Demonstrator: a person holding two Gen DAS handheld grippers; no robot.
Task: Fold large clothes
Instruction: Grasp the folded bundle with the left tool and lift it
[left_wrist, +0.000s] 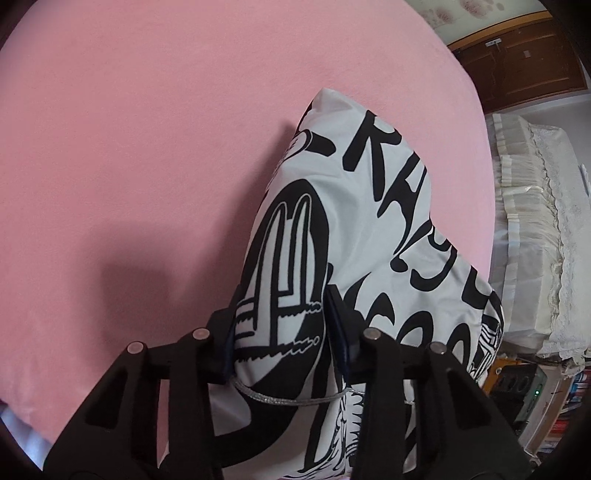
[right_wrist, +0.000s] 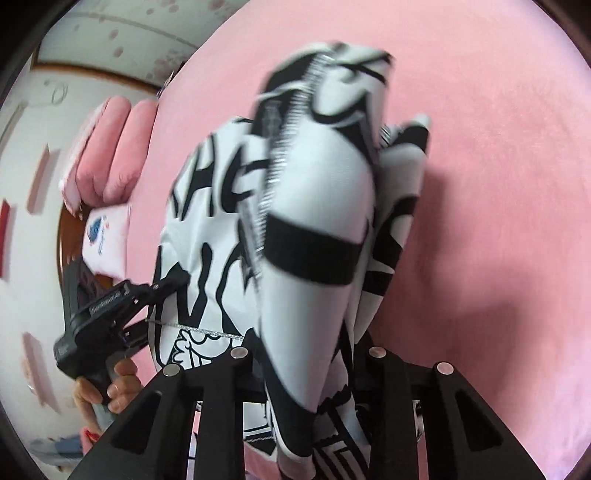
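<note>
A large white garment with bold black lettering (left_wrist: 369, 221) hangs over a pink bed sheet (left_wrist: 129, 147). My left gripper (left_wrist: 280, 328) is shut on a fold of its hem, and the cloth bulges between the fingers. In the right wrist view the same garment (right_wrist: 314, 192) drapes forward over my right gripper (right_wrist: 306, 373), which is shut on a bunched part of it. The left gripper (right_wrist: 173, 284) shows there at the left, clamped on the garment's edge, held by a hand (right_wrist: 110, 391). The right fingertips are hidden by cloth.
The pink bed (right_wrist: 498, 184) fills most of both views. Pink pillows (right_wrist: 110, 155) lie at the headboard end. A cream lace-covered piece of furniture (left_wrist: 535, 229) and a wooden cabinet (left_wrist: 524, 62) stand beyond the bed's right edge.
</note>
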